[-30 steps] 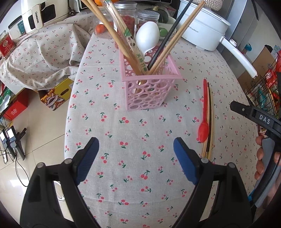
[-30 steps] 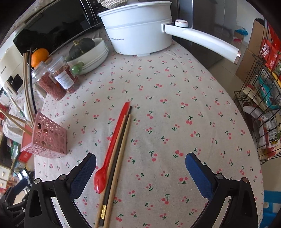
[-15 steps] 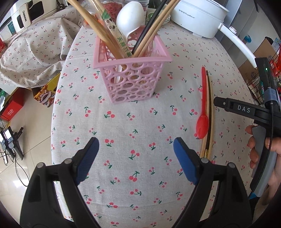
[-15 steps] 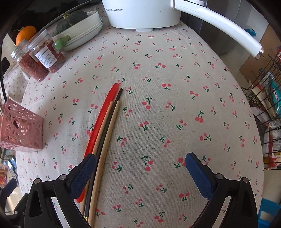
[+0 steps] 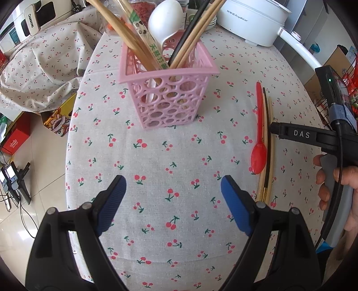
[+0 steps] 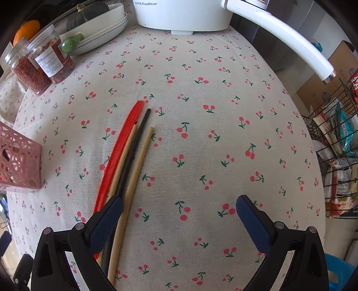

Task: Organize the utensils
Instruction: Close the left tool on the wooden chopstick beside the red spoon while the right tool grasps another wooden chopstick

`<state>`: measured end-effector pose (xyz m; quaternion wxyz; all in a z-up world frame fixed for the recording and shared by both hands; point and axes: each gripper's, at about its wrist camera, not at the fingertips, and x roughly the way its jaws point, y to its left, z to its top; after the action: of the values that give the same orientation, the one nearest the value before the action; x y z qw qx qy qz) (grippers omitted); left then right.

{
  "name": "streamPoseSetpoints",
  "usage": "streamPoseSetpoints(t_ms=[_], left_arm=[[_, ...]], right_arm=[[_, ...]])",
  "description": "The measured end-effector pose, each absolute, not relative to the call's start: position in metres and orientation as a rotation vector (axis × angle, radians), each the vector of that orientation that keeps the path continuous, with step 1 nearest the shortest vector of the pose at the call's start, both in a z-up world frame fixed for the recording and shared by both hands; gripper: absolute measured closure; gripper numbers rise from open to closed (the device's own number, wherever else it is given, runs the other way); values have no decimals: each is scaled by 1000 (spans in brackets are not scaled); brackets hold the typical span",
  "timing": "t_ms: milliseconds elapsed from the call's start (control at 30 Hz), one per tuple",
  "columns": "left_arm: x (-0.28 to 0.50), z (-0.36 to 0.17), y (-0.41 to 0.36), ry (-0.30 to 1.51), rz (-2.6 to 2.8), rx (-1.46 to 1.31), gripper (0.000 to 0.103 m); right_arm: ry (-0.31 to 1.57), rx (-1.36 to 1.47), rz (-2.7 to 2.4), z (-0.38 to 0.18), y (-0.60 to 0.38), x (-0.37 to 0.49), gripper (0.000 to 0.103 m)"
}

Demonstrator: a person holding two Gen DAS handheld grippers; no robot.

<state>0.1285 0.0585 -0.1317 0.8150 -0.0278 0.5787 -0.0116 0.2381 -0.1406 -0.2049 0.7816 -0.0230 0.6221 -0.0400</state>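
Red spoon (image 6: 116, 156) flat beside 3 chopsticks (image 6: 132, 176)

Loose on the worktop (image 6: 201, 145): one red spoon (image 6: 118, 154), three chopsticks (image 6: 132, 176). One pink basket (image 5: 170, 94); one white spoon (image 5: 164, 21) inside. Two jars (image 6: 42, 65). One white pot (image 5: 250, 20).

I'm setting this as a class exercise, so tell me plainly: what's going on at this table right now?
A person holding a gripper in each hand is tidying utensils on a cherry-print tablecloth. A pink basket already holds chopsticks and a white spoon. A red spoon, a black chopstick and two wooden chopsticks lie loose side by side. The right gripper hangs open just above them, gripping nothing. The left gripper hangs open over bare cloth in front of the basket.
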Motion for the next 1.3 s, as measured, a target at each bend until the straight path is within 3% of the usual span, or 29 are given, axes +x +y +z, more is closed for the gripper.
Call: streamPoseSetpoints(t_ms=[133,200,267,400,433,533,833,933,1000,1167,1300], left_arm=[[127,-131,59,1233,-29,-62,16],[127,-131,59,1232,-30,-63,16],[127,-131,59,1232,-32,-65,16],[125,-130,55,1232,-38,-57,16],[125,-131,54,1232,-39,-55,16],[123,-130,53,1231,-48,-52,16],[117,-120,26,1191,-200,-49,18],[125,-118,6,1199,-263,-53,32],[137,-119,-8,1212,-311,-68,54],[179,-135,-42,1255,-355,-82,89],[203,-150,-57,1293,-342,-110,95]], right_arm=[[1355,-54,-102,-209,-143,240,2],[1356,-1,-78,-208,-145,239,12],[1353,15,-57,-203,-145,236,35],[1335,-20,13,-196,-133,231,70],[1335,-28,31,-195,-131,230,84],[1347,-27,71,-195,-129,227,96],[1331,93,133,-182,-183,215,97],[1326,146,158,-176,-204,215,96],[1323,171,172,-170,-210,210,96],[1314,191,223,-161,-212,197,96],[1310,213,245,-160,-215,197,96]])
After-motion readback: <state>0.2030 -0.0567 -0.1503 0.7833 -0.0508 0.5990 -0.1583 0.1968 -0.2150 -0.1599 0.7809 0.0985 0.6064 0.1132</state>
